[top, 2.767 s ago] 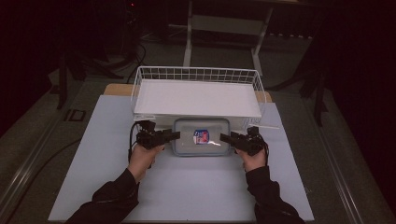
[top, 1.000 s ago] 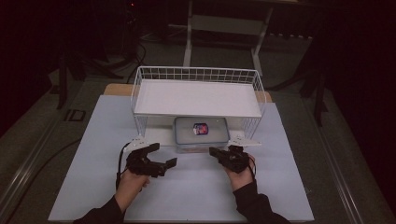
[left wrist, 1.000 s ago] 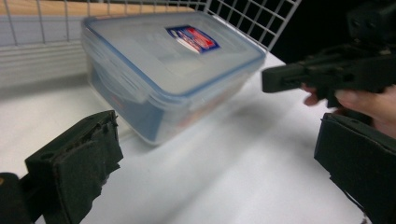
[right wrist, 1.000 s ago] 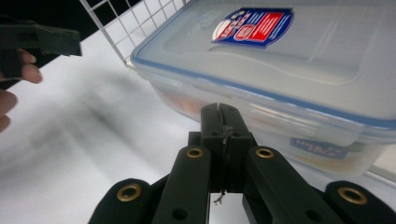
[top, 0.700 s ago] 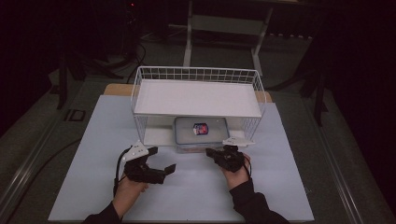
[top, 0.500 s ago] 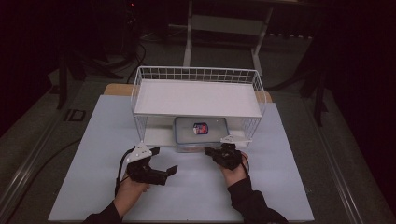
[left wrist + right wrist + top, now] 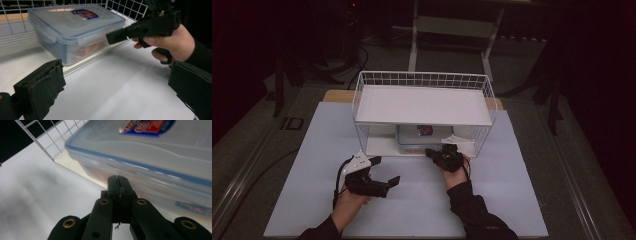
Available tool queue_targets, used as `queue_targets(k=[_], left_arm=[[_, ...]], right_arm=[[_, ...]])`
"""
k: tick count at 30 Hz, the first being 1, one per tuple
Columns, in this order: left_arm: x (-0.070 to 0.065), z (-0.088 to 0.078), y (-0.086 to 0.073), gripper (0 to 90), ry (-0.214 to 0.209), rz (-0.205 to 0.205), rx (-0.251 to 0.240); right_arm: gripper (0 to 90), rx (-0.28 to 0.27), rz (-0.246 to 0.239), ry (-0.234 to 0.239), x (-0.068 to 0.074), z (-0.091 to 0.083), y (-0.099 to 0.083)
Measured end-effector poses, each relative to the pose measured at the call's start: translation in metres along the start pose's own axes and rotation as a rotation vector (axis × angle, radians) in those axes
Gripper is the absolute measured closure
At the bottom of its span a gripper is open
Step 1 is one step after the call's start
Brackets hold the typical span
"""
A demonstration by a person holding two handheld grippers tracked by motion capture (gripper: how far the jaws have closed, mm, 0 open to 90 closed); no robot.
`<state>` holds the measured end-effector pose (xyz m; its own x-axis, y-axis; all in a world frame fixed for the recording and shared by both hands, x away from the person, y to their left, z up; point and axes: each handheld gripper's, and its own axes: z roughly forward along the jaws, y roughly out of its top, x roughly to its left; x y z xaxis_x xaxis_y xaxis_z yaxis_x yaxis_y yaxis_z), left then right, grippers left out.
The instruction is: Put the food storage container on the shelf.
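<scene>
High view: box now under the shelf, right claw at its front edge

High view shows the clear plastic food box (image 7: 424, 137) with the blue-rimmed lid lying on the bottom board of the white wire shelf rack (image 7: 424, 80), under the upper shelf, toward the rear middle of the counter (image 7: 522, 200). About three seconds ago the box was in front of the rack, on the open counter, with one claw at each of its short sides. A second ago it was already inside, and both hands were drawn back toward the near edge.

Since then the right claw (image 7: 432, 153) has moved forward again, and it is now at the front opening of the rack. In the right gripper view its jaws are pressed together with nothing between them, and the tip points at the front side of the box (image 7: 160, 167), just below the lid rim; whether it touches the wall I cannot tell. In my judgement, it is there to push the box deeper, not to grasp it.

The left claw (image 7: 384, 172) has stayed in its place near the front left part of the counter. Its jaws are spread wide and hold nothing; the left gripper view looks between them toward the box (image 7: 75, 32) and the other hand (image 7: 172, 42).

It seems the placing is almost finished, and only a small push remains.
</scene>
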<state>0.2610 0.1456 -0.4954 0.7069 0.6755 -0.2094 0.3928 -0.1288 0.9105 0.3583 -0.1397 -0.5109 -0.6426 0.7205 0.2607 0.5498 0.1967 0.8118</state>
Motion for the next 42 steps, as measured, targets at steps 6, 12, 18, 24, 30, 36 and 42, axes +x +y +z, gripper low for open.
queue_targets(k=[6, 12, 18, 24, 30, 36, 42], left_arm=[[0.001, -0.002, 0.001, 0.4, 0.004, -0.004, -0.008], [0.001, -0.001, 0.001, 0.4, 0.001, -0.006, -0.008], [0.003, -0.002, 0.000, 0.4, 0.003, -0.009, -0.011], [0.002, -0.002, 0.000, 0.4, 0.003, -0.004, -0.007], [0.001, -0.003, 0.001, 0.4, -0.003, -0.010, -0.009], [-0.002, -0.004, 0.003, 0.4, -0.008, 0.001, -0.010], [-0.002, -0.005, 0.004, 0.4, -0.057, 0.003, -0.023]], right_arm=[[89.8, -0.003, -0.025, -0.012, 0.003, 0.009, 0.009], [89.8, -0.013, -0.019, -0.028, -0.001, 0.018, 0.015], [89.8, -0.002, -0.036, -0.019, 0.001, 0.026, 0.016], [88.9, -0.017, -0.015, -0.008, 0.001, 0.025, 0.014], [68.3, -0.036, -0.006, 0.028, 0.007, 0.009, 0.009], [39.5, -0.079, 0.002, 0.025, 0.005, -0.010, 0.001], [16.8, -0.144, -0.023, 0.053, 0.000, -0.033, -0.005]])
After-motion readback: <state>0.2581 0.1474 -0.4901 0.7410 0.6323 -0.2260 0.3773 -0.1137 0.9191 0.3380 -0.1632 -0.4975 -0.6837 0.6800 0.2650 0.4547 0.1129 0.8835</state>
